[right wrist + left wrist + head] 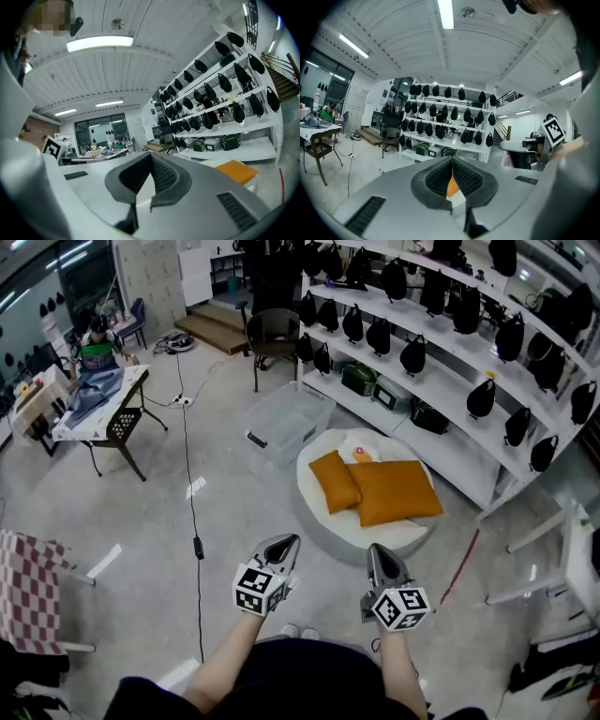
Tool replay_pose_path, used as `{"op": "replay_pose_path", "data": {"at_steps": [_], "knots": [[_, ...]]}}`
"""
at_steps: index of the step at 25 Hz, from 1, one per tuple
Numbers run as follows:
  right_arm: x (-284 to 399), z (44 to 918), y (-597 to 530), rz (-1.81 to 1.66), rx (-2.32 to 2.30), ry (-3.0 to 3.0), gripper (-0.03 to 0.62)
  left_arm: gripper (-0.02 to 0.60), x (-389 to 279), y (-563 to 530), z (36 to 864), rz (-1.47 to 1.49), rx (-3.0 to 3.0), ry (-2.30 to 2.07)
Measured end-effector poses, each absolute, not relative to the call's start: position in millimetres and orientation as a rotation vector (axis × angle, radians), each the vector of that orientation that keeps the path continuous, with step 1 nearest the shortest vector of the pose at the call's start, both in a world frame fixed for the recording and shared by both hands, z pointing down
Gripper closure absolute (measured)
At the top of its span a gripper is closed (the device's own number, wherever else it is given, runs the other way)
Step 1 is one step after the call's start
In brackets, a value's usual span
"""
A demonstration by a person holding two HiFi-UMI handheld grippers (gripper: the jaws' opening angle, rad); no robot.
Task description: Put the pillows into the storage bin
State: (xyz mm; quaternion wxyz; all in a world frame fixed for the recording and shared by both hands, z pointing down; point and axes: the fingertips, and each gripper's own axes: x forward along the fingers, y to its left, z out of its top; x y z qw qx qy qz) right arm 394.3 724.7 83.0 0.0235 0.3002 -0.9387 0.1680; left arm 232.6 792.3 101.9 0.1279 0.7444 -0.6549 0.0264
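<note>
2 orange pillows (pixel 392 491) on white cushion (pixel 330 527), storage bin (pixel 287 421) beside

**Occlusions and unreadables around the round cushion**

On the round cushion (pixel 319 521), I cannot tell which overlaps where the small pillow (pixel 334 481) meets the large pillow (pixel 394 491). Behind them on the cushion sits a pale item (pixel 359 455), too small to identify. In the left gripper view, the left gripper (pixel 452 159) blocks the cushion; only an orange sliver (pixel 452 186) shows below its pads. In the right gripper view, the right gripper (pixel 151 155) hides the cushion's near side and part of one orange pillow (pixel 236 171). Far left of the cushion, a checked cloth (pixel 28 592) is cut off by the frame edge.
</note>
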Motion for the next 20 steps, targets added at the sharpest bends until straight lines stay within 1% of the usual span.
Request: {"op": "replay_pose_path", "data": {"at_steps": [12, 13, 14, 15, 16, 17, 20], "knots": [[389, 85, 730, 0.536, 0.910, -2.919, 0.589, 0.555, 251, 789, 105, 0.030, 2.231, -1.790], [390, 85, 729, 0.552, 0.914, -2.924, 0.536, 0.538, 252, 788, 104, 0.021, 2.233, -1.787], [392, 84, 728, 0.567, 0.920, -2.927, 0.478, 0.487, 253, 788, 104, 0.011, 2.231, -1.784], [393, 84, 727, 0.578, 0.926, -2.928, 0.443, 0.440, 254, 788, 104, 0.002, 2.229, -1.781], [395, 85, 726, 0.584, 0.931, -2.926, 0.414, 0.418, 254, 787, 105, -0.005, 2.227, -1.778], [396, 86, 725, 0.589, 0.934, -2.924, 0.399, 0.412, 255, 787, 105, -0.008, 2.226, -1.776], [399, 88, 723, 0.606, 0.936, -2.919, 0.395, 0.405, 258, 785, 106, -0.007, 2.225, -1.775]]}}
